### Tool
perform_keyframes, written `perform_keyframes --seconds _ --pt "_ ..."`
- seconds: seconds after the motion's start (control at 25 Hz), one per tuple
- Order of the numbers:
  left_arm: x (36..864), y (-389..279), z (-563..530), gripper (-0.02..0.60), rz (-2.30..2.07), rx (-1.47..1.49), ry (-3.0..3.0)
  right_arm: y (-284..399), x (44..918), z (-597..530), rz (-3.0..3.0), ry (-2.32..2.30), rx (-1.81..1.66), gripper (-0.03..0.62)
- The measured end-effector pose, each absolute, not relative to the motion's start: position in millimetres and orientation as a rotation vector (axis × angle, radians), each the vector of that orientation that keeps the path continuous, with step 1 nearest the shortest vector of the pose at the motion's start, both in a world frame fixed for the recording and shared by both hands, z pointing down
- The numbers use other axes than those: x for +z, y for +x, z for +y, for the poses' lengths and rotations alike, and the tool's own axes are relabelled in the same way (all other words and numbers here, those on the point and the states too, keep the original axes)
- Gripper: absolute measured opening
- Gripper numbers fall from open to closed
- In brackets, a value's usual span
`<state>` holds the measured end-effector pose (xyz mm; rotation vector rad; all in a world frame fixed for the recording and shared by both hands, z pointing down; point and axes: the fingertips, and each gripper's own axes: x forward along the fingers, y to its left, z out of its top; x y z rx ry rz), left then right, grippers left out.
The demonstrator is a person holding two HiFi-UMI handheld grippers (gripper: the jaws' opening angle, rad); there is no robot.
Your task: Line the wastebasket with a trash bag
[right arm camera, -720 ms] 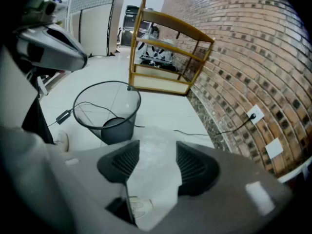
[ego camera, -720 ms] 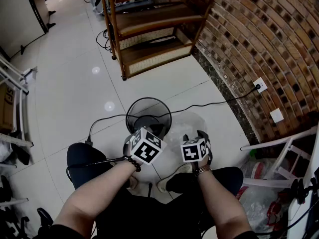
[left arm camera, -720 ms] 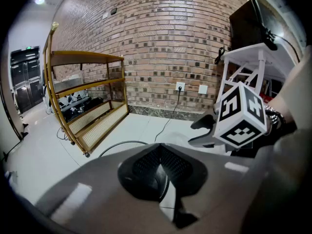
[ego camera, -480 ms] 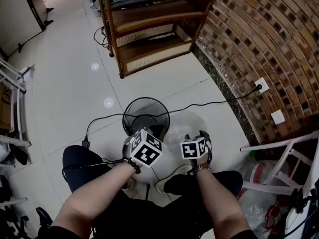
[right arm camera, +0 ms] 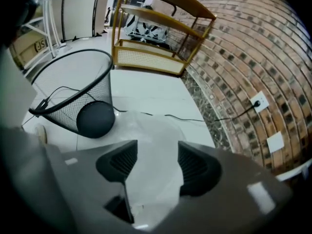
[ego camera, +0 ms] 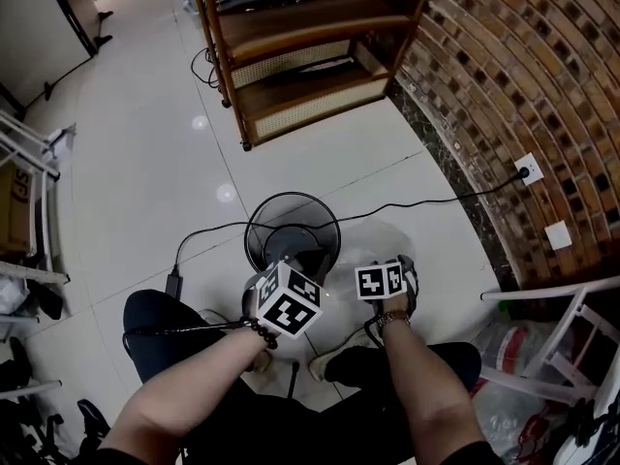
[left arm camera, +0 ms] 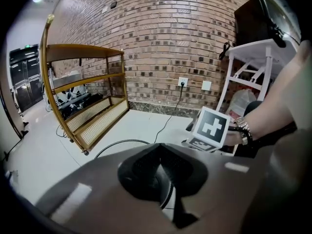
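The black mesh wastebasket (ego camera: 254,223) stands on the white floor in front of my knees; the right gripper view shows the wastebasket (right arm camera: 73,91) tilted, its round base turned toward that camera. My left gripper (left arm camera: 163,179) is shut on the basket's near rim (left arm camera: 117,144); its marker cube (ego camera: 291,298) sits just behind the rim in the head view. A clear trash bag (ego camera: 373,245) lies crumpled on the floor right of the basket. My right gripper (right arm camera: 155,167) hangs open above the bag (right arm camera: 156,140), pads apart and not touching the film.
A wooden shelf unit (ego camera: 300,56) stands beyond the basket, with a brick wall (ego camera: 504,85) curving along the right. A black cable (ego camera: 417,201) runs across the floor to a wall socket (ego camera: 528,170). A white rack (ego camera: 552,303) is at the right, and my legs are below.
Only the head view has shifted a little. Both grippers keep their places by the basket's near side and the bag.
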<state>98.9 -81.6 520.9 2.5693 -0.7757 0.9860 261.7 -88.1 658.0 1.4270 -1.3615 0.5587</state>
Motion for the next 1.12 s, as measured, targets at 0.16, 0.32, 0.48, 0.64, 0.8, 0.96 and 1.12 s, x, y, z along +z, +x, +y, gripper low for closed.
perform_keyframes --seconds 0.16,0.32,0.48,0.64,0.8,0.96,1.12 --pt "521.8 96.3 -82.9 0.003 -0.785 0.995 2.562 278.1 653.7 -88.4 -1.3 1.462 0.536 0.043" --pt "523.0 98.2 -79.6 0.004 -0.777 0.989 2.56 287.0 637.7 -91.2 -1.3 1.51 0.536 0.002" --pt "520.4 101.9 -75.9 0.005 -0.769 0.971 2.562 293.3 610.1 -97.3 -1.325 1.55 0.52 0.002" --pt "515.0 104.5 -71.5 0.005 -0.767 0.941 2.566 295.7 580.2 -101.2 -1.359 1.55 0.521 0.002" --pt "511.2 107.4 -62.1 0.005 -0.742 0.912 2.559 292.4 545.6 -104.0 -1.4 1.526 0.508 0.002" --pt "509.5 109.1 -53.5 0.007 -0.716 0.862 2.524 284.3 507.7 -107.3 -1.458 1.5 0.488 0.002" --pt "502.3 107.7 -43.3 0.056 -0.671 0.785 2.464 279.8 474.4 -98.6 -1.446 1.502 0.52 0.002"
